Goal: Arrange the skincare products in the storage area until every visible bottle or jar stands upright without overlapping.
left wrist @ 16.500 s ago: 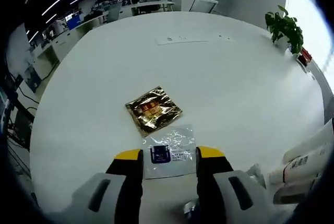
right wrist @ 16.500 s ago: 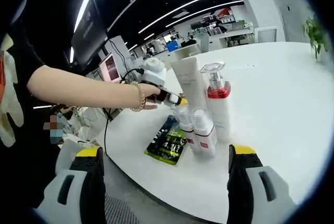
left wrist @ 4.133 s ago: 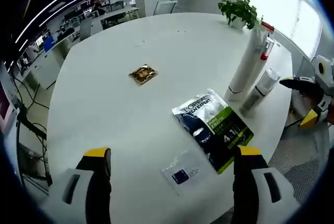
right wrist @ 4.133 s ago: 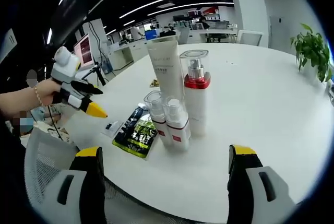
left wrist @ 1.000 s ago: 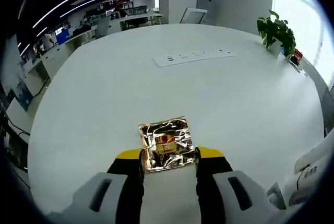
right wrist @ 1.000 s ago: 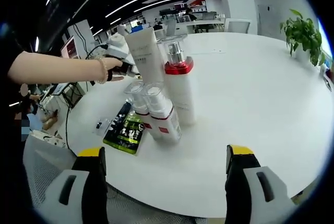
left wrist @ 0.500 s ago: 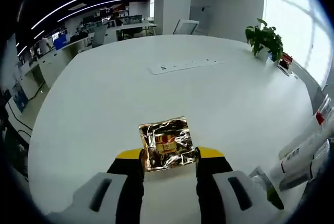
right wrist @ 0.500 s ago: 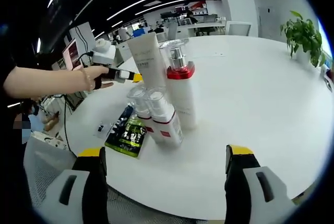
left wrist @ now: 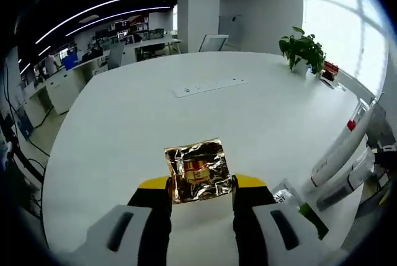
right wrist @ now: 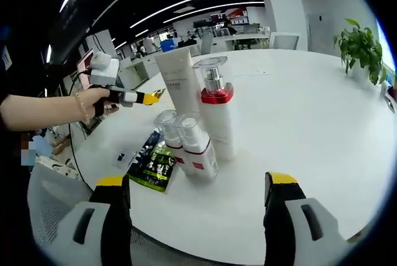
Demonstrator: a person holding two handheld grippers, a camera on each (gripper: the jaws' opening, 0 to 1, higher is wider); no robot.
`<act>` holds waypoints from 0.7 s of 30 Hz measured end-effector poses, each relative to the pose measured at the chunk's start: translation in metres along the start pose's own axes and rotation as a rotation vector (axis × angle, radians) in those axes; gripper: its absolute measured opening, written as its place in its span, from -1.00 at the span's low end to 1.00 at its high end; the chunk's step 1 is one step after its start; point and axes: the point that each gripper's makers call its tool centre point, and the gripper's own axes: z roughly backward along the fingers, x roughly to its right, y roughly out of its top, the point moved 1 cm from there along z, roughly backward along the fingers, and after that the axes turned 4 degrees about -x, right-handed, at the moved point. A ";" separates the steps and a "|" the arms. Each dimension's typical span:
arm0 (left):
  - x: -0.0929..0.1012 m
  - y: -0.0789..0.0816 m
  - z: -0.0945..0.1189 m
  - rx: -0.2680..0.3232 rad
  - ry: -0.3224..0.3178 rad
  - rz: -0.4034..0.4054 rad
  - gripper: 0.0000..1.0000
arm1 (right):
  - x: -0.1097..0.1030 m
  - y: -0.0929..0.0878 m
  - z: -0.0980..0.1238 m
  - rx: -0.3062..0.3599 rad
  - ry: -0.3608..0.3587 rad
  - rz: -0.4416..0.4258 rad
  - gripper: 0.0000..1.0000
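Pinching a crinkled gold foil sachet between near-closed jaws, the left gripper could clip the tall white tube behind the upright red-collared pump bottle; the right gripper hangs wide, empty, before two small capped bottles

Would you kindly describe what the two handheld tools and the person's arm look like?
Both tools have pale grey bodies with dark slots, black jaws and yellow tips: left tool, right tool. The left tool also carries a white box on top. The arm is bare, with a bracelet at the wrist.
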 end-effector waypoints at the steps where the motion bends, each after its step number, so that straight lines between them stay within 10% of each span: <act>1: 0.001 -0.003 0.005 0.005 0.000 -0.004 -0.33 | -0.001 0.001 0.000 0.004 -0.001 0.007 0.77; 21: 0.037 -0.021 0.092 0.100 -0.039 -0.097 -0.33 | -0.036 0.033 0.016 0.104 0.063 0.049 0.56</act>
